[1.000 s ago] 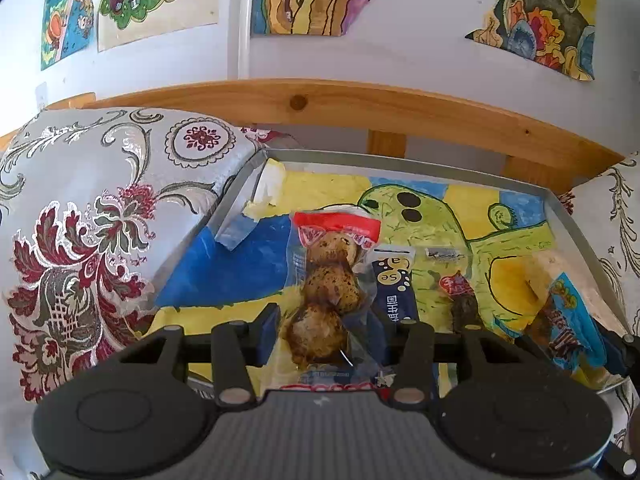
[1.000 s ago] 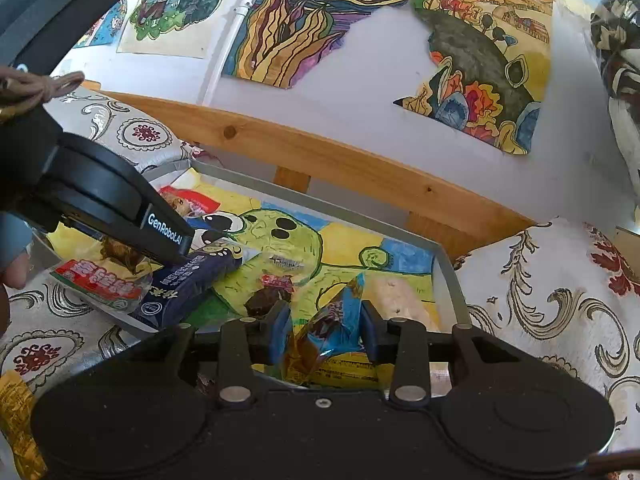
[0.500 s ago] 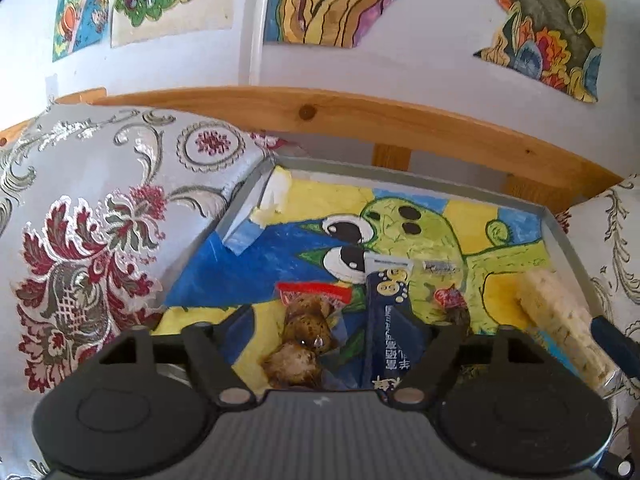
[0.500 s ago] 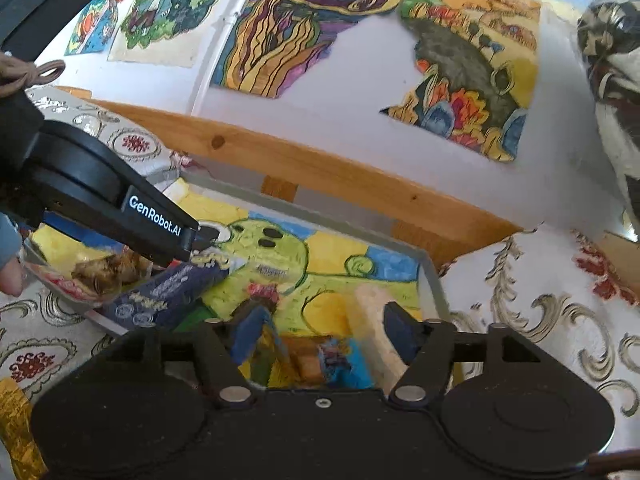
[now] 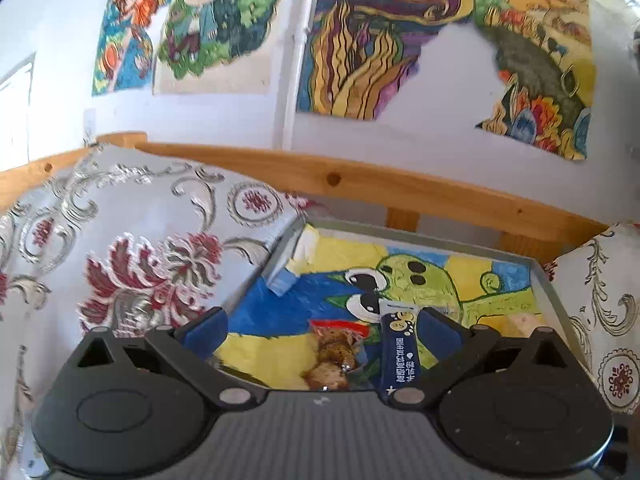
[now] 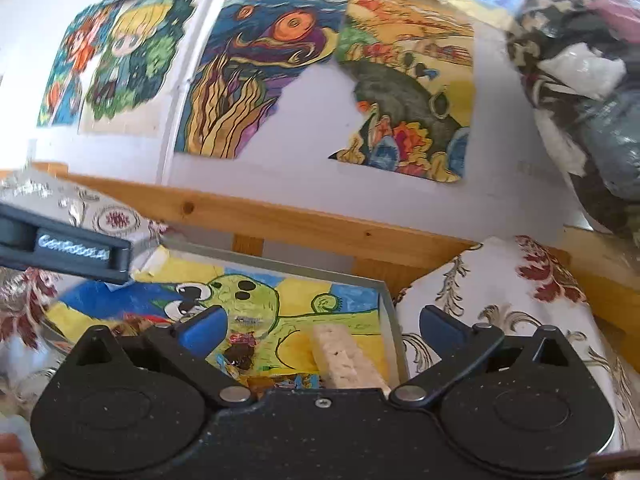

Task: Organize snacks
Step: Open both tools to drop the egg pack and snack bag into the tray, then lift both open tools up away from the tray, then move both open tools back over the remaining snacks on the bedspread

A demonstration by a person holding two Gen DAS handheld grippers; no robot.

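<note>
Both tongs, left (image 5: 322, 326) and right (image 6: 322, 326), are wide open, and could bump snacks (image 5: 332, 354) off the tray (image 5: 554, 292).

Metal tray (image 5: 556, 300) w/ green cartoon drawing lining is sitting betw. floral cushions. In left wrist view, red-topped snack pack (image 5: 332, 350) is lying just left of blue stick packet (image 5: 400, 354); pale rice bar (image 6: 344, 356) is resting nr tray's right wall.
</note>
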